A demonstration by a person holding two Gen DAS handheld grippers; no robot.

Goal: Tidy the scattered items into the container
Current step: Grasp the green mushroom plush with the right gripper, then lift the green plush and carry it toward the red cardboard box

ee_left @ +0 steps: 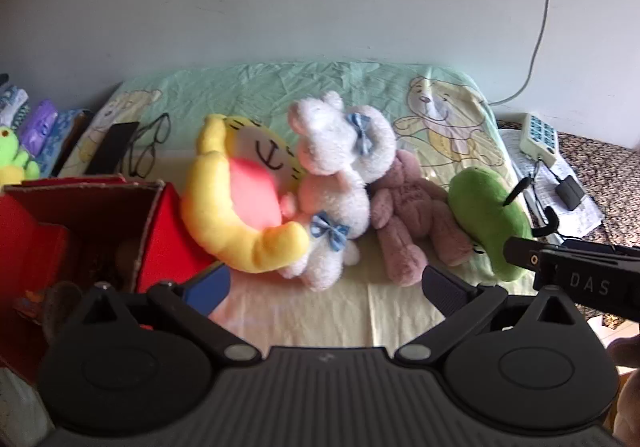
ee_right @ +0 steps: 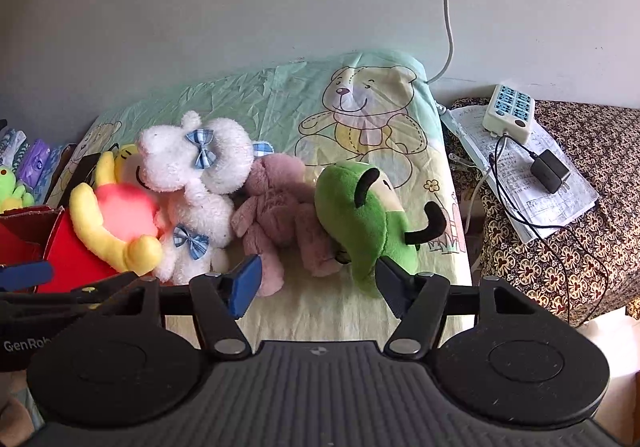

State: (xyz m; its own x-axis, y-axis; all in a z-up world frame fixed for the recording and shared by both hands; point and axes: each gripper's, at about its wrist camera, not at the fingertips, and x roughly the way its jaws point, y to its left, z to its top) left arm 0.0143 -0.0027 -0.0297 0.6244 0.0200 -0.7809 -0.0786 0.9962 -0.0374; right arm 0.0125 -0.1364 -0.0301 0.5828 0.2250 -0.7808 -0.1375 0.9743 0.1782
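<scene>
Several plush toys lie in a row on the bed: a yellow and pink toy (ee_left: pixel 240 207) (ee_right: pixel 116 215), a white toy with blue bows (ee_left: pixel 336 183) (ee_right: pixel 196 183), a mauve bear (ee_left: pixel 412 215) (ee_right: pixel 276 207) and a green toy (ee_left: pixel 488 215) (ee_right: pixel 360 211). A red cardboard box (ee_left: pixel 168 231) (ee_right: pixel 72 247) stands open at the left, with dark things inside. My left gripper (ee_left: pixel 326 287) is open, just short of the white toy. My right gripper (ee_right: pixel 320 283) is open too, close in front of the mauve bear and the green toy. Nothing sits between either pair of fingers.
Glasses (ee_left: pixel 150 143) and a dark phone (ee_left: pixel 114 151) lie behind the box. A power strip (ee_right: pixel 508 111), a charger (ee_right: pixel 550 171), cables and papers rest on a patterned surface (ee_right: pixel 580 247) to the right. The bed sheet (ee_right: pixel 320 319) is bare near the front edge.
</scene>
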